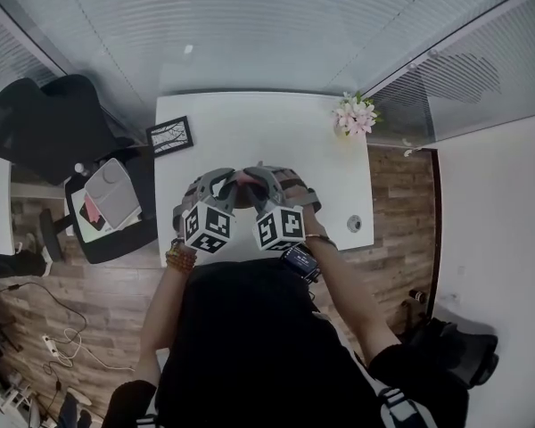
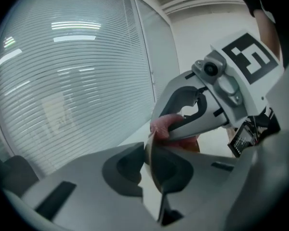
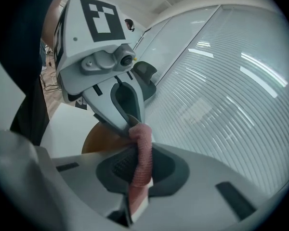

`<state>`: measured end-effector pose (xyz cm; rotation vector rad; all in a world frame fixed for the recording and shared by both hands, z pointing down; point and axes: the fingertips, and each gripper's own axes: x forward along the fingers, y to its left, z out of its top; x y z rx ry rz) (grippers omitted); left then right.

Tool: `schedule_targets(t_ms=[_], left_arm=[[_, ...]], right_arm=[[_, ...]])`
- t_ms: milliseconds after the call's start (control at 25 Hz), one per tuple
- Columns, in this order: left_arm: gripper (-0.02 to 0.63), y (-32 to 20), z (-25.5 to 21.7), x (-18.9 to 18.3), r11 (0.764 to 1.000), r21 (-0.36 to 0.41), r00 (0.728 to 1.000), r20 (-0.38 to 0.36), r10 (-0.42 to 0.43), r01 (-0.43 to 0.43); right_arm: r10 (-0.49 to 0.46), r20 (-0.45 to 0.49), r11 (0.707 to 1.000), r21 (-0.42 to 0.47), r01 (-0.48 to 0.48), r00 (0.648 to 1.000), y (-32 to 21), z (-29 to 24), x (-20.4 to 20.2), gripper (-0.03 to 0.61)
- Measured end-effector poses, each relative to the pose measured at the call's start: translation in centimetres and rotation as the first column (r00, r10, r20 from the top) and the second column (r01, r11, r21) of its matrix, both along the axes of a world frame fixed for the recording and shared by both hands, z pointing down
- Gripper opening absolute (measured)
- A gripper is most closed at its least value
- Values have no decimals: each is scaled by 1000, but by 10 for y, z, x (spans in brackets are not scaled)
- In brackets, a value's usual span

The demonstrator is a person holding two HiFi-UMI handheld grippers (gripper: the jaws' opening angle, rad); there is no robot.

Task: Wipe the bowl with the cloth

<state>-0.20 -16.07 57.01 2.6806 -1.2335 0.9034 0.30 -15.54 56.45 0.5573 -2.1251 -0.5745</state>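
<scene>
1. Above the bench (image 1: pixel 276 123), the bowl (image 3: pixel 98 139) is clamped by its rim in the left tongs (image 1: pixel 221 184), and the cloth (image 3: pixel 142 158) in the right tongs (image 1: pixel 269 182).
2. Under wiping pressure, the thin rim could be levered loose and the bowl dropped.

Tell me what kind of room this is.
Most likely an office or small meeting room. A white rectangular table stands before walls covered with pale horizontal slatted blinds. A black padded swivel office chair sits beside it.
</scene>
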Motion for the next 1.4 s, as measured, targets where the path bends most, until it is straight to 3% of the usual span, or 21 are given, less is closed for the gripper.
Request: schedule_targets(t_ms=[160,280,400,480,560,640,680,720,760,840,920,1000,1040,1120,1280,1320,1360,1400], left_arm=[[26,1,-5,2,1000,-19,1000,22,-12,12],[21,0,-20,-3,999,16,999,24,-31,30],[21,-6,-42,-15,991,80,994,-40,-106,109],[21,-11,-52,-21,979,99,978,-130,-165,178],[25,-13,-58,-30,968,58,935,-280,-218,243],[38,-15,-61,-40,955,-32,847,-455,-276,295],[46,-15,-58,-43,950,-77,804,-514,-299,304],[55,-14,-53,-44,947,-109,784,-536,-313,304],[57,-12,-45,-44,947,-126,793,-520,-318,296],[53,-7,-29,-39,953,-129,854,-423,-303,274],[97,-3,-19,-35,963,-100,913,-309,-268,249],[84,-3,-14,-32,972,-58,952,-195,-235,228],[32,-3,-13,-32,974,-40,963,-145,-227,224],[21,-5,-16,-36,972,-27,965,-120,-235,233],[17,-10,-44,-49,954,-26,918,-266,-294,298],[20,-12,-50,-53,945,-47,886,-334,-321,324],[26,-14,-55,-59,932,-86,836,-421,-354,351],[31,-15,-60,-65,918,-137,767,-512,-387,372]], right_arm=[[-5,-16,1000,27,6,1000,1,-4,3,28],[18,30,999,37,-19,999,-2,-18,1,28],[96,149,995,23,-101,984,-13,-38,0,26],[171,239,985,-25,-170,956,-21,-47,4,26],[244,326,970,-100,-224,913,-26,-50,6,25],[310,402,949,-189,-253,862,-28,-52,5,25],[325,412,943,-213,-256,851,-28,-50,5,25],[320,396,944,-213,-253,861,-27,-47,5,25],[297,355,952,-188,-243,886,-25,-42,6,25],[209,239,977,-83,-194,948,-22,-34,6,26],[93,103,994,44,-98,990,-18,-30,2,25],[-11,-17,991,134,13,1000,-11,-30,-8,25],[-43,-54,986,158,51,998,-8,-32,-14,25],[-66,-74,980,183,79,995,-5,-37,-22,25],[-2,61,981,194,-10,998,-14,-60,-29,25],[31,114,981,189,-52,993,-17,-66,-29,25],[73,177,980,172,-104,981,-21,-73,-29,26],[122,249,977,140,-160,961,-25,-80,-28,26]])
